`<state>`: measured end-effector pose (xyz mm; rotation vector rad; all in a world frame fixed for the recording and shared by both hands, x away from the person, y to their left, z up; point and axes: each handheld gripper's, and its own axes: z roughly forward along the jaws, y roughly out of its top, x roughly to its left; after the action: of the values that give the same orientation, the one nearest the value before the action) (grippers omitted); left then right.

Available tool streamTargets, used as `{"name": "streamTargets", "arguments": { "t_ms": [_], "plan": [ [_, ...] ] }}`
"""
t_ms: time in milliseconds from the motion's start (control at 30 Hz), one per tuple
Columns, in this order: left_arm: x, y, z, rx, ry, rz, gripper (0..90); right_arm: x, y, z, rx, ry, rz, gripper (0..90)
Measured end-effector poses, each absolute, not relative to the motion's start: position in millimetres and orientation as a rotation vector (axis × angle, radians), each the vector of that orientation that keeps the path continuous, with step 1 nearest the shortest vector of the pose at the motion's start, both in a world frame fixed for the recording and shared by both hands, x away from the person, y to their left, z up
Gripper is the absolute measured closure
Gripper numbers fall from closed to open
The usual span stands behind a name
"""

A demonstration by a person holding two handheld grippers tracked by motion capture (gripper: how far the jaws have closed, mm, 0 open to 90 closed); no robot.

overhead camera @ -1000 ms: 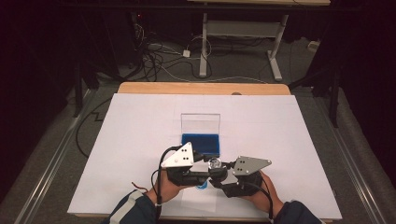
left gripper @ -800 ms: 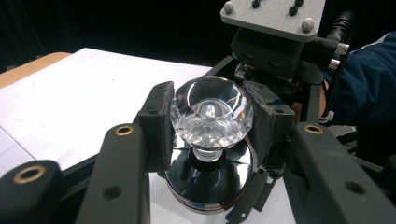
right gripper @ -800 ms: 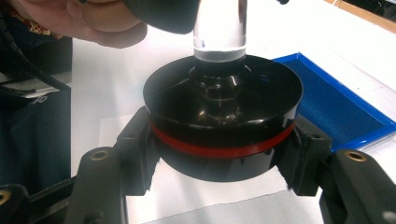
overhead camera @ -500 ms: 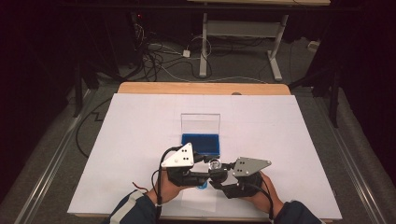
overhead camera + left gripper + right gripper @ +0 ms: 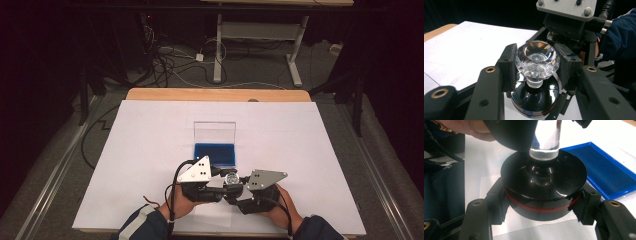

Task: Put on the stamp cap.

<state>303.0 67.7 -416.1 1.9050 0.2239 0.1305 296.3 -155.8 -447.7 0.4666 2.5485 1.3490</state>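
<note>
Left gripper [image 5: 537,75] clamps crystal knob [image 5: 537,60], right gripper [image 5: 541,212] black base [image 5: 544,187].

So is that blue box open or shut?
Open: the box has its clear lid standing upright behind the blue tray, whose inside lies bare.

White table [image 5: 150,150] brightly lit from above, dark surroundings beyond its edges, high view soft and grainy, glare on the crystal knob [image 5: 537,60], glossy reflections on the black base [image 5: 544,187], near jaws blurred.
</note>
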Motion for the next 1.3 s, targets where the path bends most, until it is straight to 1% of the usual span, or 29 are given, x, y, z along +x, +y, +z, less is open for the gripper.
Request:
{"name": "streamTargets", "arguments": {
  "t_ms": [700,1000,1300],
  "plan": [
    [305.2,67.3,-417.6,1.915,0.215,0.106,54.3,296.5,-156.6,-447.2,0.440,2.555,1.319,39.3],
    [302.8,65.1,-415.0,1.943,0.207,0.144,54.2,297.8,-156.8,-448.8,0.433,2.575,1.324,39.2],
    [302.8,64.6,-414.3,1.943,0.217,0.149,54.2,298.0,-155.5,-449.5,0.460,2.580,1.329,38.8]
  ]
}}
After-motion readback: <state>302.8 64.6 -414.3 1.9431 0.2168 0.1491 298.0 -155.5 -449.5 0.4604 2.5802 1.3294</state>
